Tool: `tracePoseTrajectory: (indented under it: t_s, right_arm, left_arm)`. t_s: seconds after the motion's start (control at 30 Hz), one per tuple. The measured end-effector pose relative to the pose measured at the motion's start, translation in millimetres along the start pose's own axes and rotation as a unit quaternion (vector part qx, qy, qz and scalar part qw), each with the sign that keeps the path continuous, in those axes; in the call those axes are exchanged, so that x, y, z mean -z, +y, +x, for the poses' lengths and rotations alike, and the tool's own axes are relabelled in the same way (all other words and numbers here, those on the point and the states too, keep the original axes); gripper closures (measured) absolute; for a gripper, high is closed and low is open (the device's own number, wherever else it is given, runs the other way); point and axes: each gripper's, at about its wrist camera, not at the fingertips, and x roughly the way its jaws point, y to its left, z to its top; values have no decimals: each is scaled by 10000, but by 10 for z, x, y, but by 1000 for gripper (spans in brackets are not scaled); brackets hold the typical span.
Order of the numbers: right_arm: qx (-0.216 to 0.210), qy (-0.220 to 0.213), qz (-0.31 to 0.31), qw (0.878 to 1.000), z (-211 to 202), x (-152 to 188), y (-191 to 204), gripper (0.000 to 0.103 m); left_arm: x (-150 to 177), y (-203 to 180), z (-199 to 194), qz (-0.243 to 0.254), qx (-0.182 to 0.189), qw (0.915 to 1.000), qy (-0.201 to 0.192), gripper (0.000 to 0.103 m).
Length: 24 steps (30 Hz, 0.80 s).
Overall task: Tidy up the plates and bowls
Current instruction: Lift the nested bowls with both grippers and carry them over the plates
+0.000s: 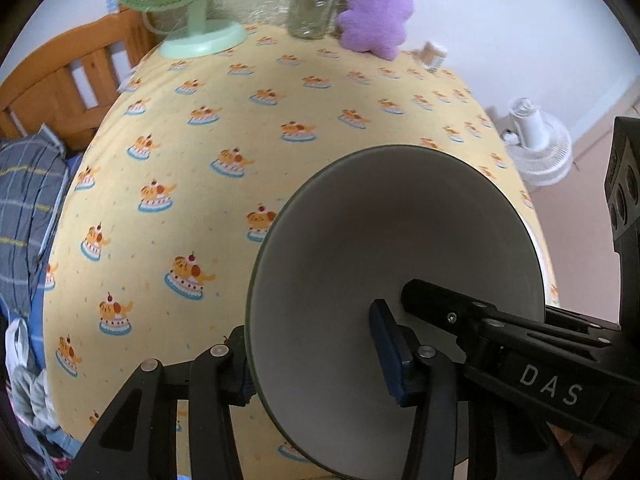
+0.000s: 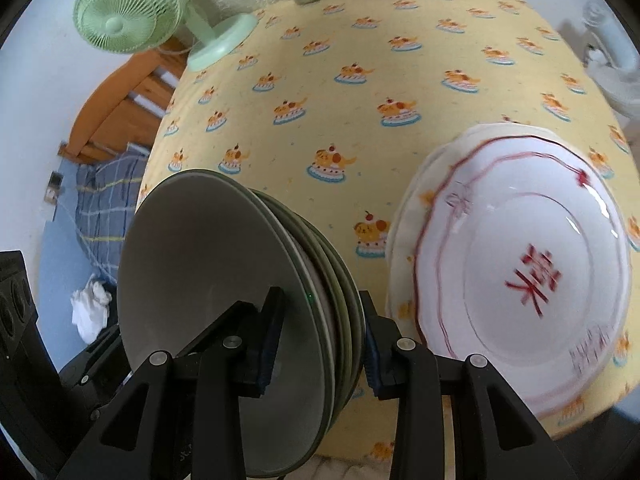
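Bowls [image 2: 224, 308], grey inside with green rims, are nested in a stack that I have on edge between both tools. In the right wrist view my right tool [image 2: 320, 344] pinches that stack at its lower rim, one blue pad inside the nearest bowl and the other against the outside of the last one. In the left wrist view my left tool [image 1: 316, 356] straddles the rim of the same bowls [image 1: 392, 264], one finger [image 1: 390, 356] inside the grey hollow and the other outside near the edge; its pads look pressed on the wall, so I read it as gripping the bowls too. The right tool's black arm with white lettering reaches into that bowl from the right. Just to the right of the stack a white plate [image 2: 516, 272] with red lines and a red character lies flat near the worktop's edge, somewhat blurred. The worktop [image 1: 224, 128] wears a yellow cloth printed with small cakes. At its far side stand a green fan [image 2: 128, 12], a glass jar [image 1: 312, 8] and a purple plush toy [image 1: 376, 12], with a small bottle [image 1: 434, 54] to their right. Beyond the worktop I see a wooden bed frame [image 1: 60, 76], a grey checked blanket [image 1: 28, 204] and a white fan [image 1: 536, 148] on the floor.
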Motion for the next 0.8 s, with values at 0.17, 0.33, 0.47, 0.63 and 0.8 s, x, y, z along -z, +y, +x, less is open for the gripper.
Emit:
tracePoseTrajectory:
  t_s: [0.17,0.33,0.47,0.63,0.8]
  right_arm:
    - [145,-252,225,9993,-261,85,35,65]
    - [201,-435,364,9982,-454,126,11,65]
    - [158,-575,379,9975,-552,129,-43,65]
    - [29,-589,304,9978,-596,79,-183,65]
    - [-64,-451,-21,9990,-647,-15,-401,65]
  left_arm:
    - [-23,-85,-189,256,193,9995,-71,55]
    - [-53,-191,-319,451,270,9985,-138,55]
    - [-76,-299,-367,527,229,9980,-245,55]
    - [-86,-444,-345,438,107,9985,-309,55]
    - [-70,-672,-295,67,-31,9993,-363,55]
